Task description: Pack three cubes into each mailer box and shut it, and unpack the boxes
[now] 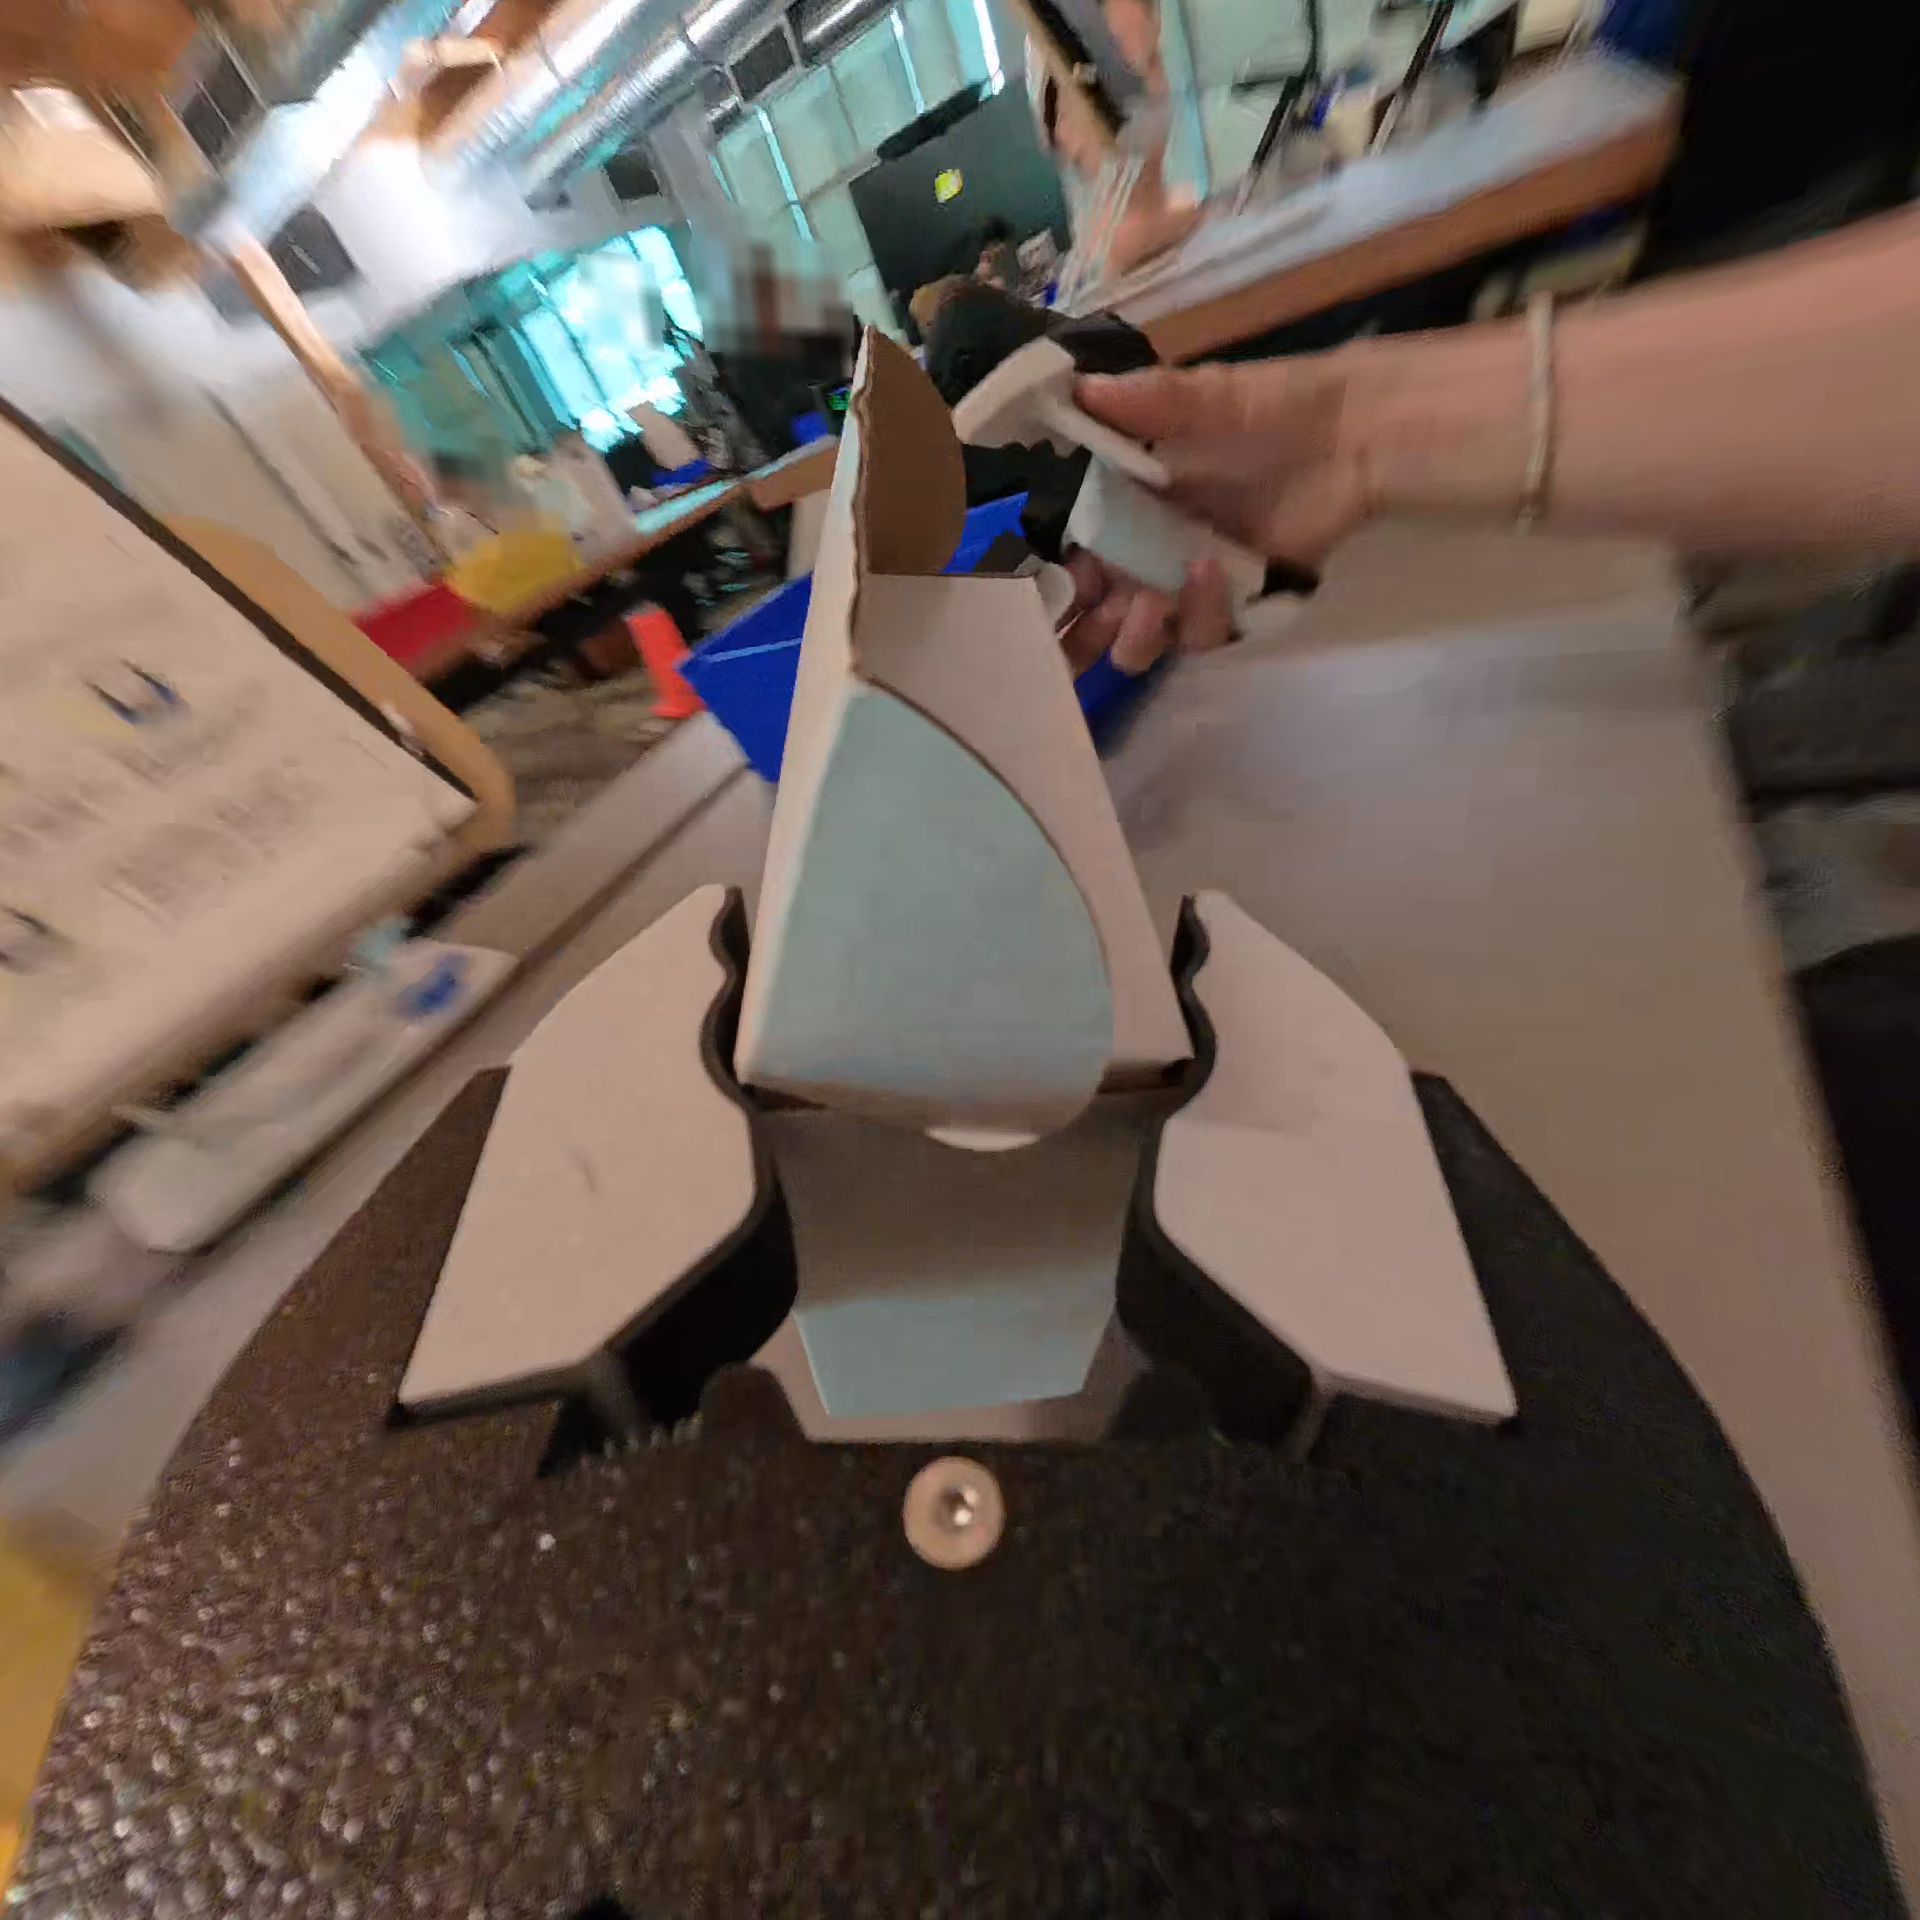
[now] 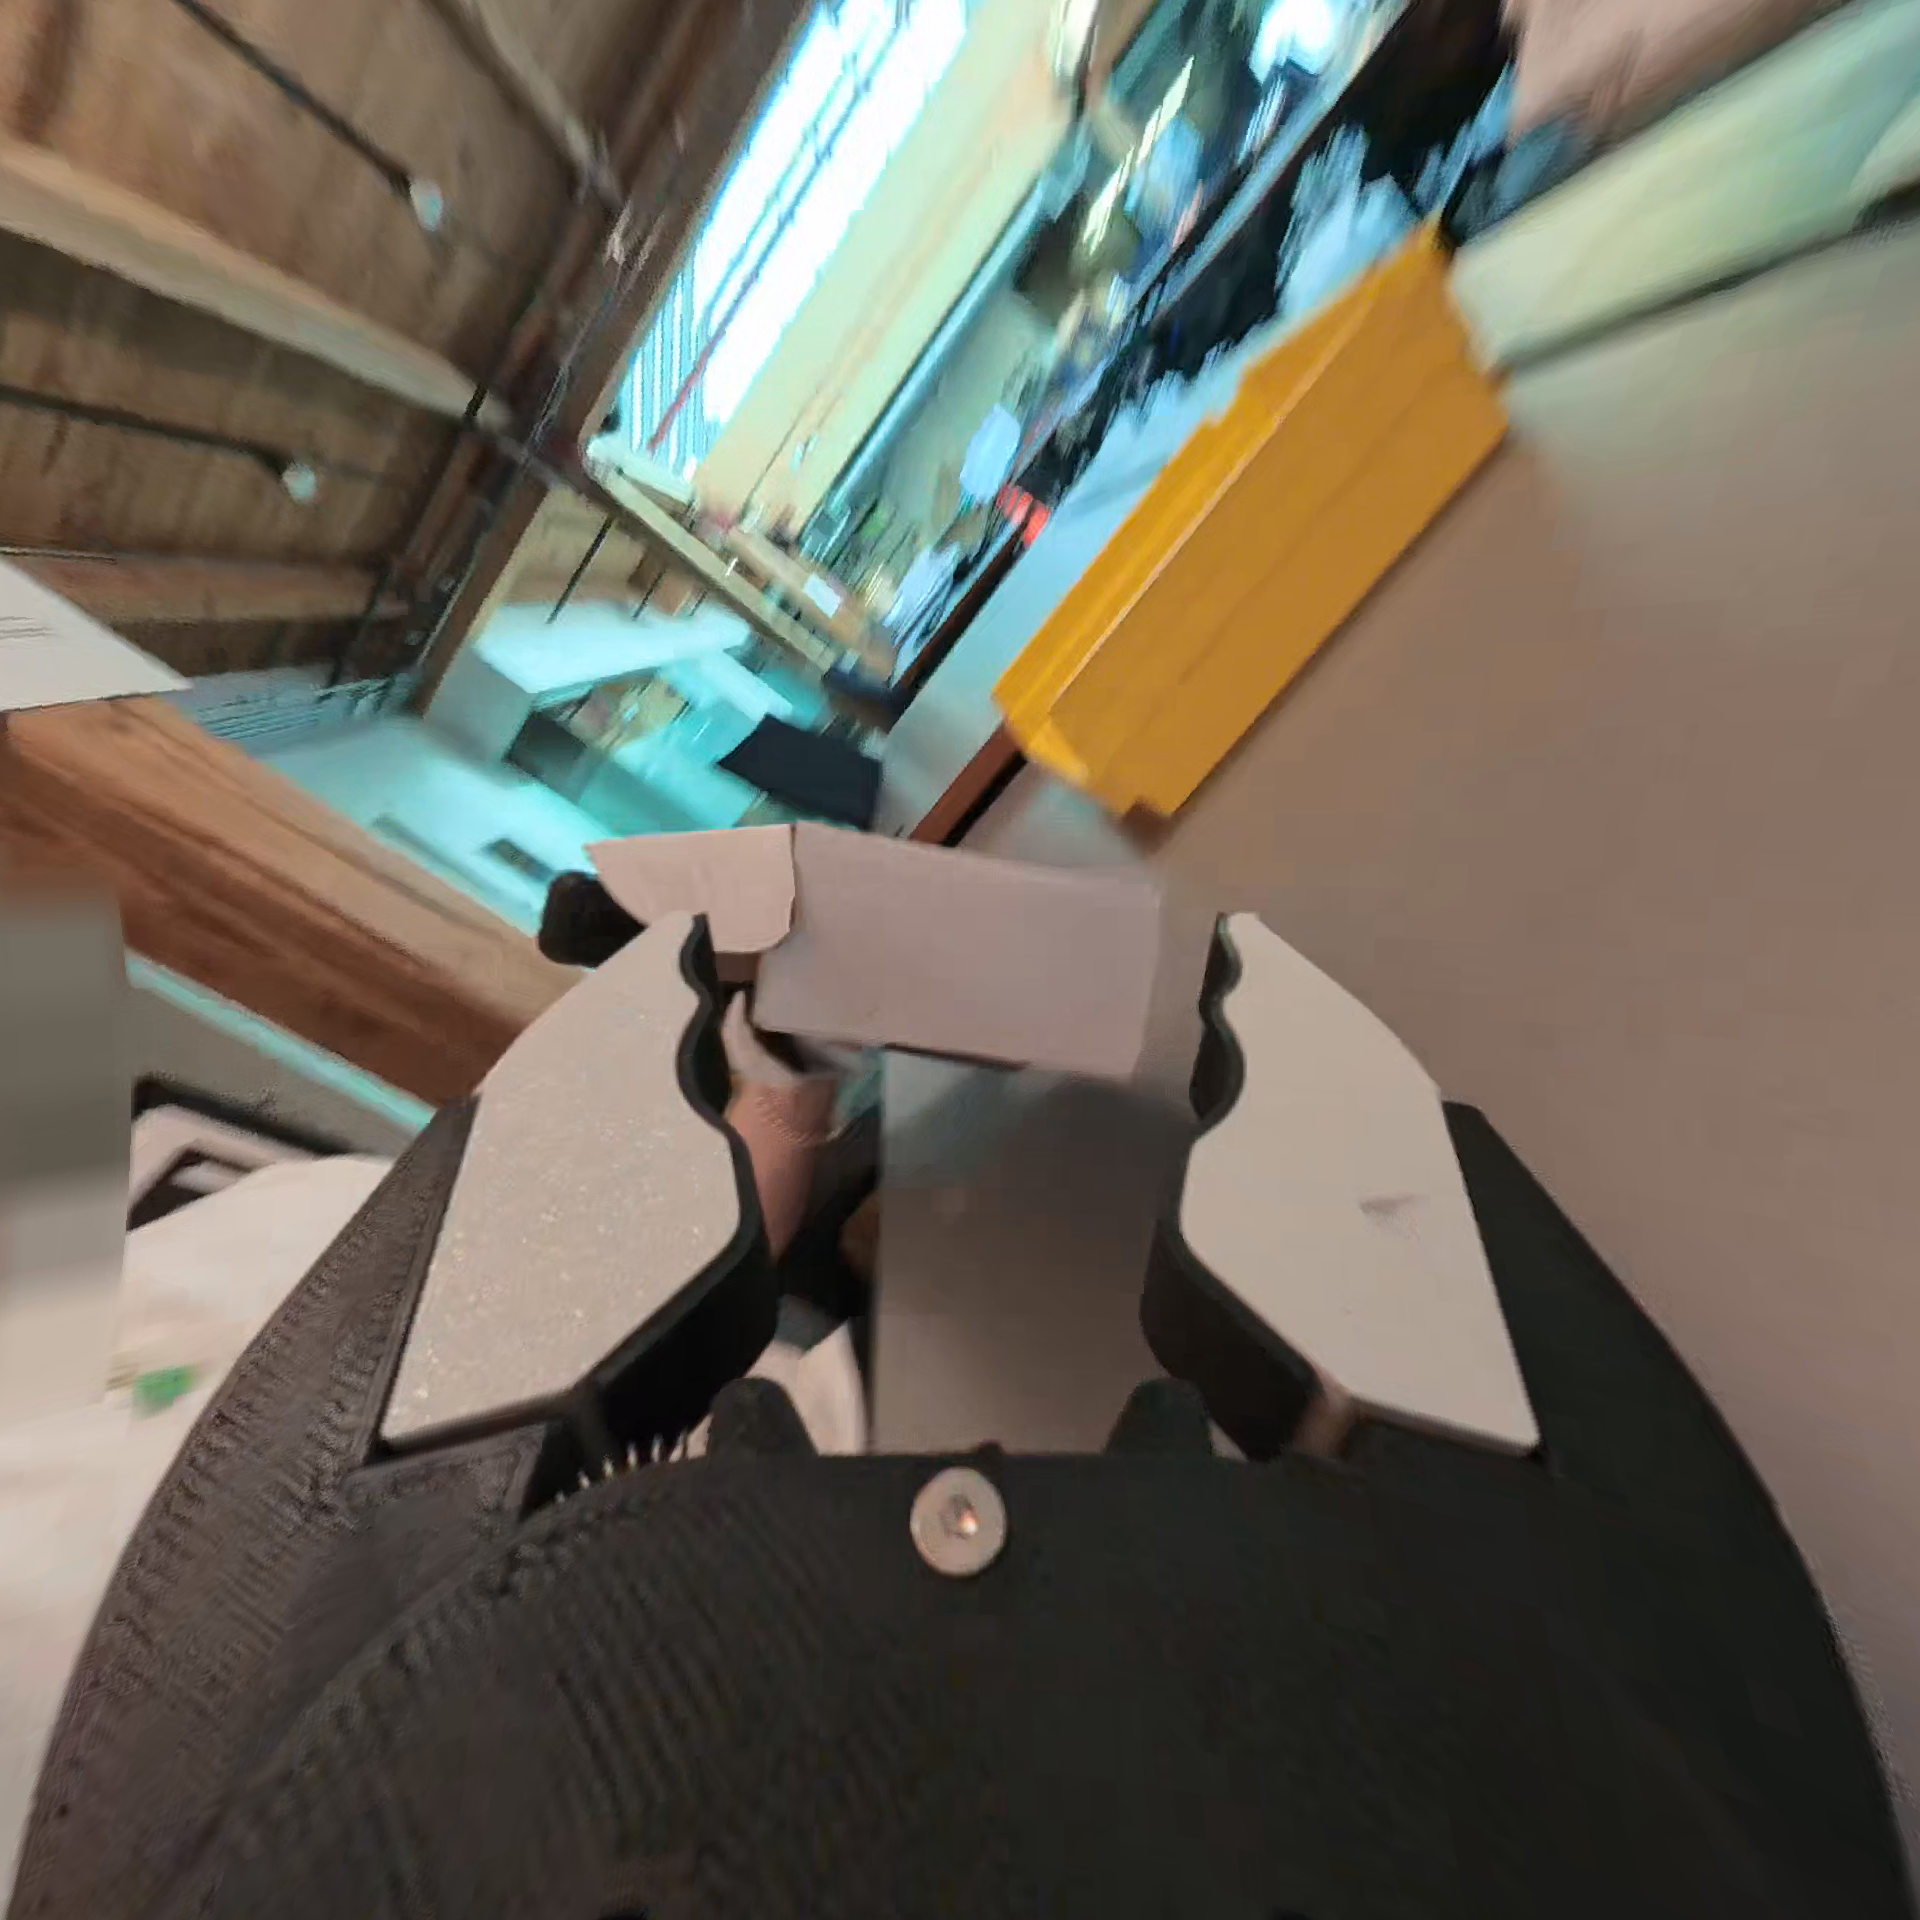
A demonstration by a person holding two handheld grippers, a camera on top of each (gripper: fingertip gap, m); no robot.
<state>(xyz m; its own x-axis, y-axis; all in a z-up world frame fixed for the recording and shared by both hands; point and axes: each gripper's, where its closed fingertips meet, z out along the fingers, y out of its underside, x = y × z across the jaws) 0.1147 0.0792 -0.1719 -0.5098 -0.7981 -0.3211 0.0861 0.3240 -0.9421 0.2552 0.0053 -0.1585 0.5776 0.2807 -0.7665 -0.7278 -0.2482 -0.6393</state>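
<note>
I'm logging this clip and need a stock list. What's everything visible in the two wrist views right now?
mailer box: one, white outside and brown inside, flap open, held between the left fingers
blue bin: one, blue, on the table behind the box
yellow bin: one, yellow, on the table in the right wrist view
table: one, grey, beneath it all
cubes: none visible
left gripper: closed on the box
right gripper: open, at the box's far end
person's hand: holds the right gripper

Count, both views combined: one white mailer box (image 1: pixel 935 831); two grippers, left gripper (image 1: pixel 961 966) and right gripper (image 2: pixel 961 997); one blue bin (image 1: pixel 748 675) at 12 o'clock; one yellow bin (image 2: pixel 1247 561) at 1 o'clock.
</note>
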